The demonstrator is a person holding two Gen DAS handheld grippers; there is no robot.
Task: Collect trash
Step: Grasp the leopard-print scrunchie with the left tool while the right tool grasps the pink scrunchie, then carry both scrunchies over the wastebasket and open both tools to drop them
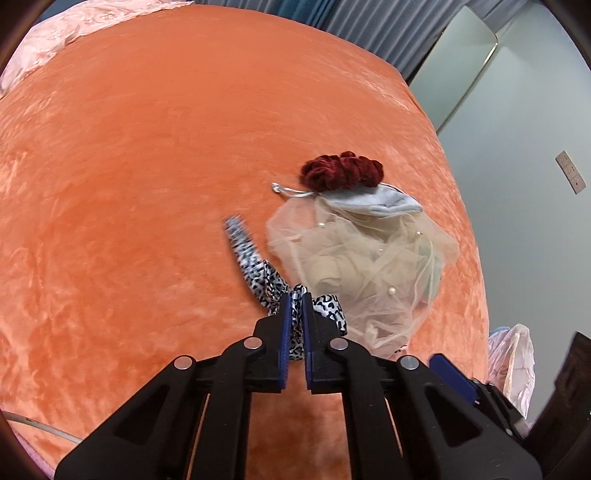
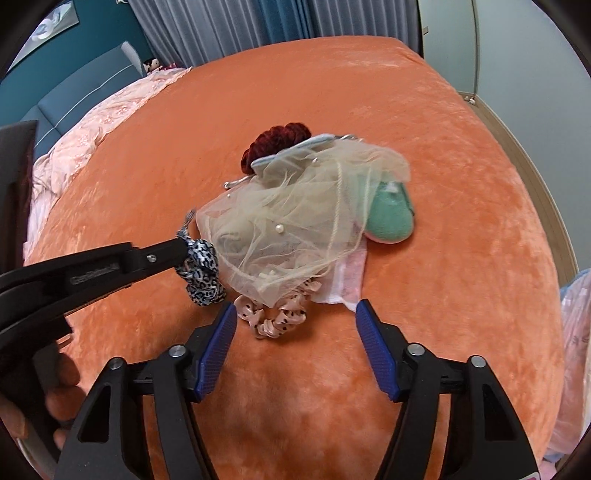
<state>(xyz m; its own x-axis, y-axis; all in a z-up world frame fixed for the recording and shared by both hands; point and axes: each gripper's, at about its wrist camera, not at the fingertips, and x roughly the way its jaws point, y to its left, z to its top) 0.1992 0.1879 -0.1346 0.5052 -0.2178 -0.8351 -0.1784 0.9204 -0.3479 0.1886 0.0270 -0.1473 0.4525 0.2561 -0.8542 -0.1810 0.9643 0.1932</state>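
Observation:
My left gripper [image 1: 294,295] is shut on a black-and-white leopard-print ribbon [image 1: 258,269] and holds it above the orange bed; it also shows in the right wrist view [image 2: 183,242] with the ribbon [image 2: 201,273] hanging from it. My right gripper [image 2: 295,310] is open and empty, just short of a pink dotted scrunchie [image 2: 275,317]. A pile lies beyond: beige tulle with pearls [image 2: 291,225], a dark red velvet scrunchie [image 2: 271,142], a grey drawstring pouch [image 1: 373,201], a green pad [image 2: 391,219] and a white-pink wrapper [image 2: 351,280].
The orange plush blanket [image 1: 147,166] covers the bed. A pink quilt [image 2: 92,125] lies at the head end. A thin plastic bag [image 1: 517,365] hangs off the bed's right side. Curtains [image 2: 221,29] and a wall stand behind.

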